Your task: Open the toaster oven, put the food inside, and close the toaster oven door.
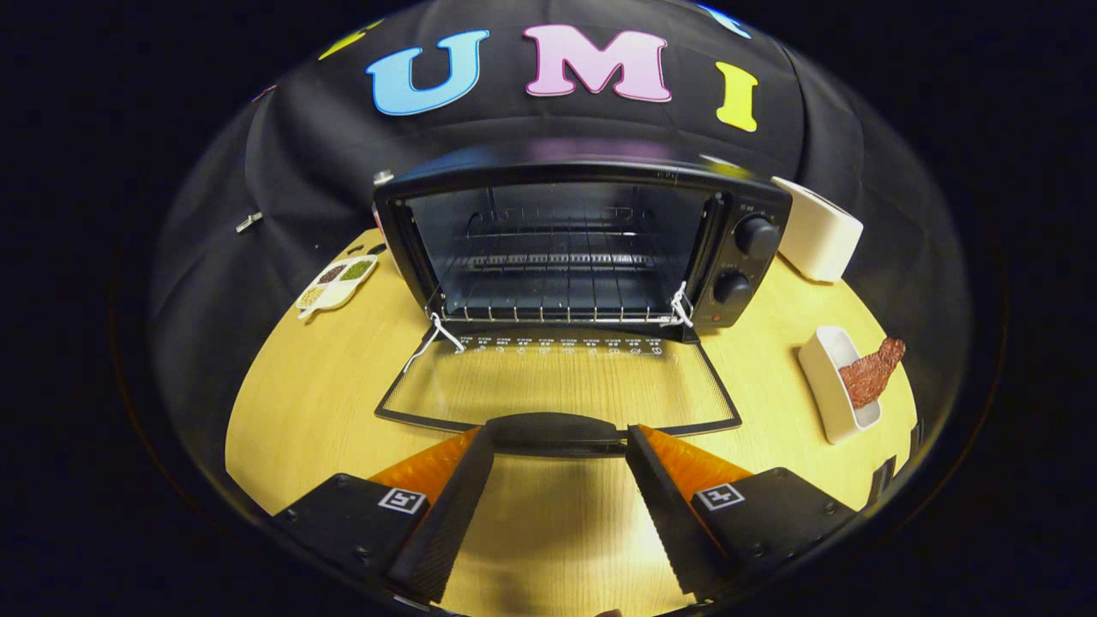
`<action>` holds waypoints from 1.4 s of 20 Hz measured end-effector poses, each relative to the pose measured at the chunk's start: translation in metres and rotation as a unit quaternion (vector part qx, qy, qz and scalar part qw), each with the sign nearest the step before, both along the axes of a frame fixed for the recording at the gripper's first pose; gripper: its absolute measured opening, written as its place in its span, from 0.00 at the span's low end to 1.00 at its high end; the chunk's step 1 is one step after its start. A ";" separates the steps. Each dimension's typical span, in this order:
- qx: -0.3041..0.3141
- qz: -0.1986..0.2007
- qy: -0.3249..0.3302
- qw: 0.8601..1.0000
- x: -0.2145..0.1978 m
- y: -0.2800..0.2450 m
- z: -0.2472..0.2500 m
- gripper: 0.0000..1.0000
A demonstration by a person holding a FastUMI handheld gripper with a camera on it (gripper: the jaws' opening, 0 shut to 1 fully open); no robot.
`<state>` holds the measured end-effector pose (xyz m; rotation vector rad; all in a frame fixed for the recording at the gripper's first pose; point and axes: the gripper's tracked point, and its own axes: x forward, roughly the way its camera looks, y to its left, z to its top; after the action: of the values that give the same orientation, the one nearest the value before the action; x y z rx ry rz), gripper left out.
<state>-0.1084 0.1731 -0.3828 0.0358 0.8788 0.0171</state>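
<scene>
A black toaster oven (737, 214) stands on the wooden table beyond my fingers, its glass door (557, 386) folded flat down toward me. A wire rack (553, 308) shows inside the cavity. The door's black handle (555, 430) lies just ahead of my gripper (559, 441), in the gap between the fingertips. The fingers are spread and press on nothing, so the gripper is open. The food, a reddish-brown piece of meat (870, 373), rests on a small white dish (830, 386) to the right of the oven door.
A white box (818, 231) stands behind the oven's right side. A white divided plate with grains (336, 283) lies left of the oven. The wooden table (308, 403) has bare surface on both sides of the door; the black cloth wall closes in behind.
</scene>
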 end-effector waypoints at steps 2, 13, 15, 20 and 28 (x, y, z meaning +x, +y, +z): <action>0.001 0.006 -0.007 1.000 0.002 -0.001 0.004 0.98; 0.054 0.112 -0.075 0.989 0.013 0.003 0.086 0.98; 0.074 0.129 -0.096 0.984 0.012 -0.001 0.111 0.97; 0.103 0.141 -0.135 0.975 0.021 -0.036 0.166 0.97; 0.080 0.150 -0.061 0.984 0.034 -0.164 0.185 0.98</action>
<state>-0.0742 0.0094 -0.1974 0.0512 0.7528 0.3677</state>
